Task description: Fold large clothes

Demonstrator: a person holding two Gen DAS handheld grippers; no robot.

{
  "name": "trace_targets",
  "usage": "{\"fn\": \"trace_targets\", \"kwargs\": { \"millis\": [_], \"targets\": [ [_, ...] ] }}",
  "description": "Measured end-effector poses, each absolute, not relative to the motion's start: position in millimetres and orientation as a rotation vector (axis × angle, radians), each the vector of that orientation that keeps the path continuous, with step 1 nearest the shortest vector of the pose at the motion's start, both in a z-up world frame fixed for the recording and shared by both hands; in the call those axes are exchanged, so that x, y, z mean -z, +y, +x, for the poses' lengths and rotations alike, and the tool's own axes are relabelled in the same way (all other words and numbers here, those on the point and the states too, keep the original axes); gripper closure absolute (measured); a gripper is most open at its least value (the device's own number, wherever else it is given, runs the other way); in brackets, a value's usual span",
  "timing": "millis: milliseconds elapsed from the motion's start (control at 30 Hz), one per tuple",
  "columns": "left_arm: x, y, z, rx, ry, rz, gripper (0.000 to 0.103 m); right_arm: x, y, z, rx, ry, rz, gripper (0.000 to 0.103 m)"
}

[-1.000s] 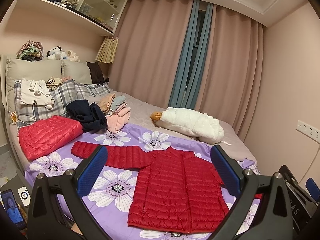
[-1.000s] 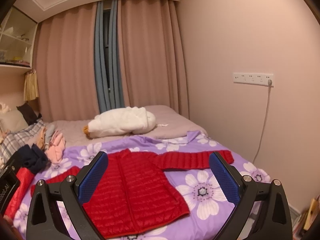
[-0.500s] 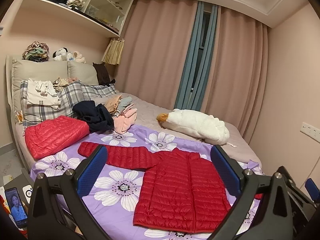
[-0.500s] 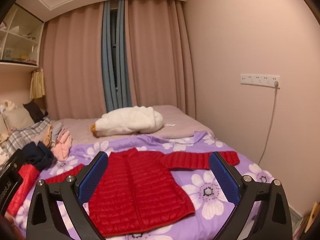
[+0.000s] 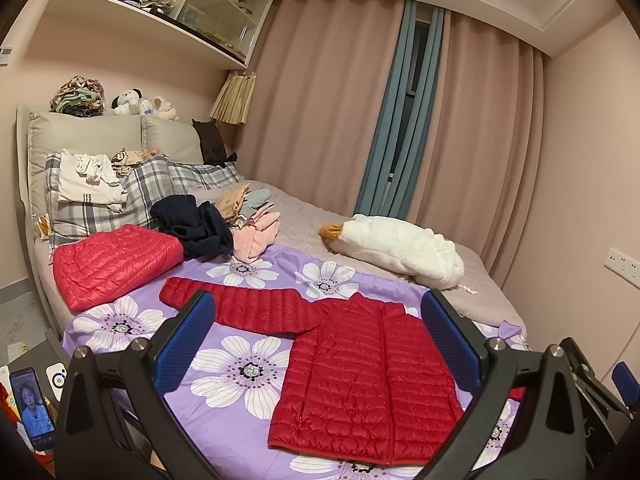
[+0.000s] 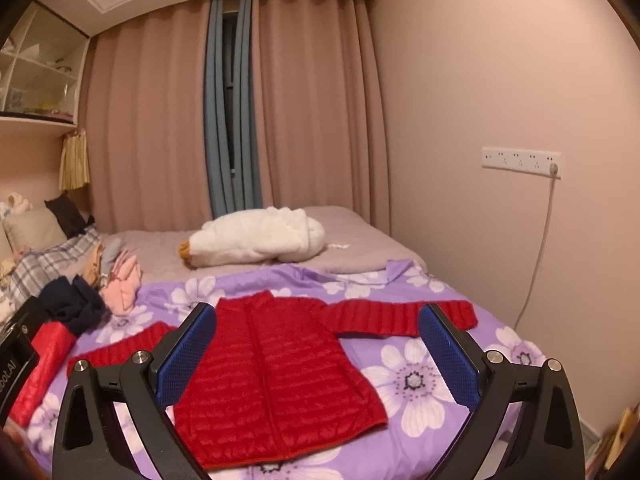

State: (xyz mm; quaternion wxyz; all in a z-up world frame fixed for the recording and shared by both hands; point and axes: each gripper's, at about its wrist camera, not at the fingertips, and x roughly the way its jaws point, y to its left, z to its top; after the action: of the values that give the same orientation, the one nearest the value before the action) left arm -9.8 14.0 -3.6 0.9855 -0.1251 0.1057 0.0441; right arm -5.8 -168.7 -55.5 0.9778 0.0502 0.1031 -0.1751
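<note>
**Item: red quilted jacket, laid out, unfolded**

Red jacket (image 5: 368, 376): lies flat, front up and zipped, both sleeves stretched out to the sides, on the purple flowered sheet (image 5: 240, 372) at the near edge of the bed. Collar points toward the curtains (image 6: 168, 120), hem toward me. No fold made in it.

My left gripper (image 5: 318, 346): held above the near edge, jaws spread wide, nothing between the blue pads (image 5: 186, 340). It touches nothing.

My right gripper (image 6: 316, 354): likewise hovering, jaws released and empty, well clear of the cloth.

Step in hand, as I judge it: the approach before the first fold. The next move calls for lowering each gripper to a sleeve cuff, or to a shoulder and hem corner, pinching only the jacket and not the sheet beneath, then carrying the sleeves inward across the body.

Surroundings: a second red quilted garment (image 5: 116, 264), already bundled, lies to the left near the plaid pillow (image 5: 100, 212); a dark navy heap (image 5: 196, 228) and pink clothes (image 5: 256, 236) beside it; a white fleecy garment (image 5: 400, 248) farther back on the grey bedspread (image 6: 352, 236). A phone (image 5: 34, 408) stands at the lower left.
</note>
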Motion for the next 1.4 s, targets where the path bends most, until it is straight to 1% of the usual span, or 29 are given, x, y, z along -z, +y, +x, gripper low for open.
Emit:
{"fn": "trace_targets", "kwargs": {
  "millis": [1400],
  "targets": [
    [23.3, 5.8, 8.2, -0.077, 0.277, -0.226, 0.000, 73.6, -170.2, 4.9, 0.355, 0.277, 0.104, 0.003]
  ]
}}
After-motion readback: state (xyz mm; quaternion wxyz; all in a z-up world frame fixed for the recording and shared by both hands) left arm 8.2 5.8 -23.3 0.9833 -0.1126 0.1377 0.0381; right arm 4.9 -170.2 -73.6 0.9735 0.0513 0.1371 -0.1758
